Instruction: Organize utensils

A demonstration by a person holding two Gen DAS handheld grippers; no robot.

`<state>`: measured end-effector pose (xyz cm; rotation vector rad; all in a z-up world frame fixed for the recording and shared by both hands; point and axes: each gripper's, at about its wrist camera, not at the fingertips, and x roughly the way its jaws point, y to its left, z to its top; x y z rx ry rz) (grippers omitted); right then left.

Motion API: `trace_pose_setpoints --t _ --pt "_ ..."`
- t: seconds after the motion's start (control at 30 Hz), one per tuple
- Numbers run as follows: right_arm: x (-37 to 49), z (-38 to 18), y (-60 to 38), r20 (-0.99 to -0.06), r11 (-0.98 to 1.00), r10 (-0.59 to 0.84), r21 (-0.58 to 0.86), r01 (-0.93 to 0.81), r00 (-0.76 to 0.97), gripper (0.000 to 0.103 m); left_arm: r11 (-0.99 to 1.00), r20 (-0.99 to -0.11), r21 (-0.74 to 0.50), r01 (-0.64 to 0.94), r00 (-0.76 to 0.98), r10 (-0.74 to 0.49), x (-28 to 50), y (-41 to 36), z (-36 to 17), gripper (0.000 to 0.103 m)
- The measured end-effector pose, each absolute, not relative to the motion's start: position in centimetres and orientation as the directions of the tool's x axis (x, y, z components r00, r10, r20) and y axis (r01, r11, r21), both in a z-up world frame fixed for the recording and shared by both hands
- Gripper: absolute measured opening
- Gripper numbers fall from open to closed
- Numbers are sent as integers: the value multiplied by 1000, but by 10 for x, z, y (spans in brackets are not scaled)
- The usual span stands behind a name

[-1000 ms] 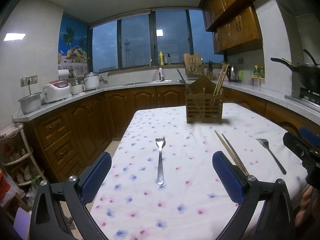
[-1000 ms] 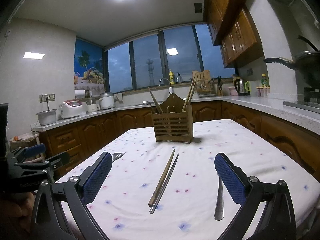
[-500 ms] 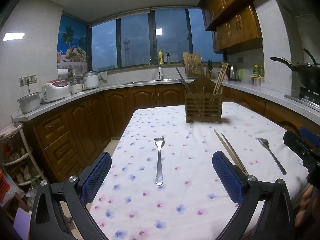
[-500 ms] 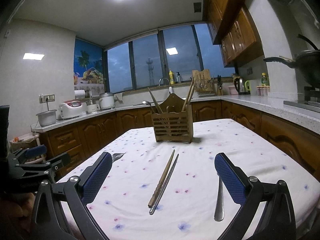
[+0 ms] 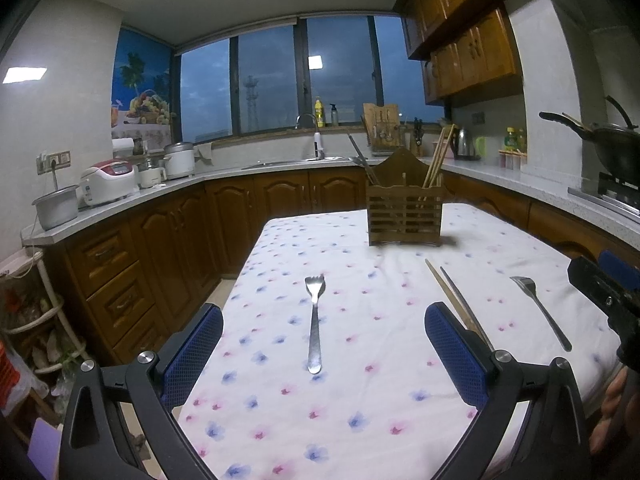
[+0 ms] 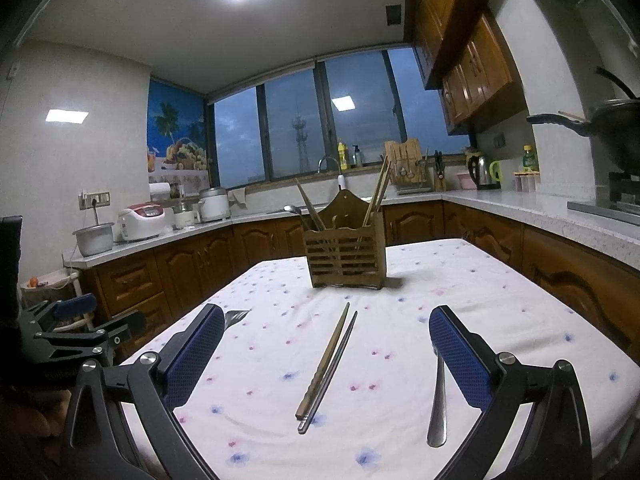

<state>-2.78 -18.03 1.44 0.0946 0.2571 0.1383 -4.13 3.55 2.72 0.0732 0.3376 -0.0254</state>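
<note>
Left gripper [image 5: 323, 348] spread wide, empty; fork [image 5: 315, 322] dead ahead, handle toward it, tines toward wooden holder [image 5: 404, 214]. Right gripper [image 6: 326, 352] gaping, chopsticks [image 6: 327, 364] ahead.

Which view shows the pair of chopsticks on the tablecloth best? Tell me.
The right wrist view. The chopsticks lie full length, unobstructed, centred between the open right gripper fingers. In the left wrist view, the chopsticks sit off to the right, their near ends hidden behind the open left gripper.
</note>
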Motion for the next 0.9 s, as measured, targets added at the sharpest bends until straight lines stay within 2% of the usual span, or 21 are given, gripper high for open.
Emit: trace_pose_setpoints --t 0.9 --pt "-31 19 -177 -245 985 149 117 -124 958 103 997 -338 68 46 941 -20 -40 31 32 102"
